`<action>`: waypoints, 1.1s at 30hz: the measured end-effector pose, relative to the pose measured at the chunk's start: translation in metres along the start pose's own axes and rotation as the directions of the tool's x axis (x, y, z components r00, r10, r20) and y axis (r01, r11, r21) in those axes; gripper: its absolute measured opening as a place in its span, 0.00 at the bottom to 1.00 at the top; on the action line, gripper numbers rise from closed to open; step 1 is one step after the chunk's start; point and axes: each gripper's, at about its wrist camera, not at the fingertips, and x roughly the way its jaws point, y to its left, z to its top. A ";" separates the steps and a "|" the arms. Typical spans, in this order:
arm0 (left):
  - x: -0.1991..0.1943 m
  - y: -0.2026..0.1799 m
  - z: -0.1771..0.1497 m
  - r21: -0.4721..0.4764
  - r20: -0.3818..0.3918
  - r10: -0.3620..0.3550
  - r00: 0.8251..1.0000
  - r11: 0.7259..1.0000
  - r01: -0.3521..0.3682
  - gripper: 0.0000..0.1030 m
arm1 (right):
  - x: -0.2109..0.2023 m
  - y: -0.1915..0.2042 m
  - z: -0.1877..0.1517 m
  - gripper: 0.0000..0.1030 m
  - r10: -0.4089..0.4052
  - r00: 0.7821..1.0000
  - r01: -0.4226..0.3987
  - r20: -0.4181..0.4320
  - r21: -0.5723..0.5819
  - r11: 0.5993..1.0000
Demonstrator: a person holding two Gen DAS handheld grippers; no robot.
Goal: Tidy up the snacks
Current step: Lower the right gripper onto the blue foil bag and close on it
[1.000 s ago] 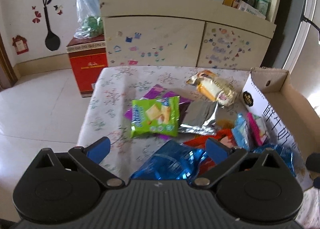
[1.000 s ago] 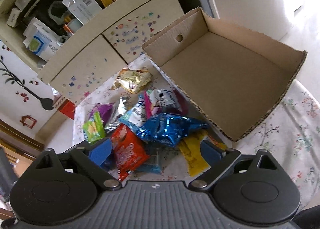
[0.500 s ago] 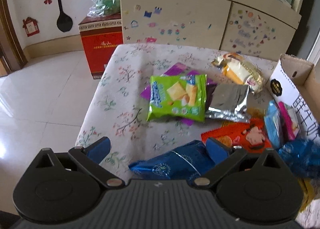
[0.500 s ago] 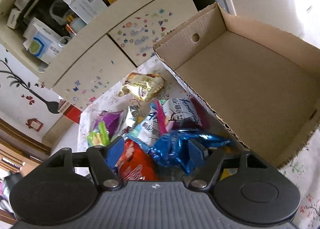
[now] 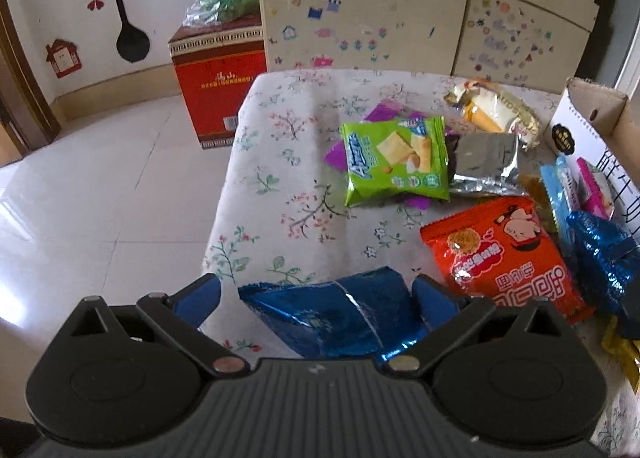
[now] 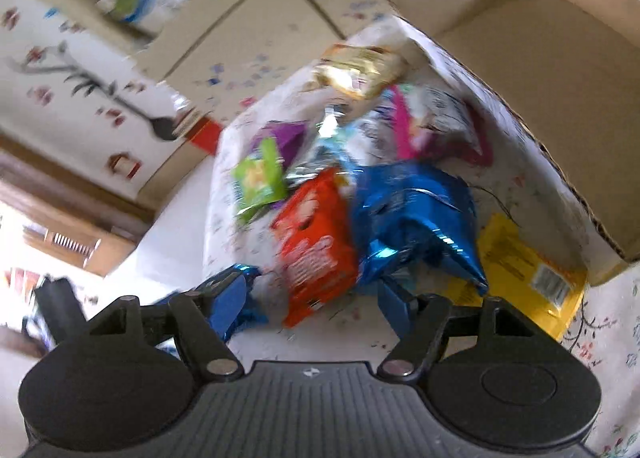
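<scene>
We have left tongs wide open around the near blue packet, not yet pinching; right tongs half-closed, gripping nothing, just closing. Snacks sit left of the cardboard box, which stays empty for loading

blue snack bag: shiny crinkly foil
silver pack: shiny foil, wrinkled
red snack bag: glossy plastic
green snack bag: smooth shiny plastic
box: plain brown cardboard, matt, rough cut edges
table: covered in soft flowery cloth
floor: glossy tiles
left hand-held gripper: matt black plastic body with ridges, blue fingers, small metal pins
</scene>
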 end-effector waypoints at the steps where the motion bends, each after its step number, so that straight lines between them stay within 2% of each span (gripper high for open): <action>1: -0.001 0.002 0.001 -0.004 0.002 -0.003 1.000 1.000 0.003 0.98 | -0.005 0.004 -0.001 0.78 0.005 1.000 -0.005 0.012 -0.023 1.000; 7: -0.004 0.005 0.003 -0.023 -0.013 -0.022 1.000 0.999 0.022 0.98 | -0.020 0.010 0.005 0.79 -0.060 0.993 0.066 0.104 -0.060 0.996; 11: -0.010 0.002 0.006 -0.013 0.006 -0.024 1.000 1.000 0.025 0.98 | -0.024 0.004 0.011 0.79 -0.056 0.990 0.063 0.130 -0.046 0.997; 16: -0.007 0.003 0.009 -0.031 -0.004 -0.031 1.000 0.999 0.031 0.98 | -0.010 0.004 0.020 0.79 -0.151 0.975 0.161 0.162 -0.045 0.986; 19: -0.001 0.005 0.010 -0.051 -0.025 -0.053 0.998 0.997 0.051 0.98 | 0.006 -0.002 0.025 0.79 -0.222 0.964 0.227 0.145 -0.019 0.974; 23: 0.008 0.003 0.006 -0.038 -0.052 -0.032 0.998 0.999 0.030 0.98 | 0.022 -0.007 0.022 0.78 -0.293 0.952 0.296 0.084 -0.024 0.955; 28: 0.012 0.002 0.000 -0.013 -0.083 -0.003 0.997 1.000 0.002 0.98 | 0.027 -0.006 0.013 0.76 -0.227 0.974 0.227 0.019 -0.029 0.973; 33: 0.017 0.002 -0.001 -0.012 -0.100 -0.006 0.995 1.000 0.005 0.98 | 0.030 -0.009 0.011 0.77 -0.278 0.960 0.278 0.019 -0.014 0.960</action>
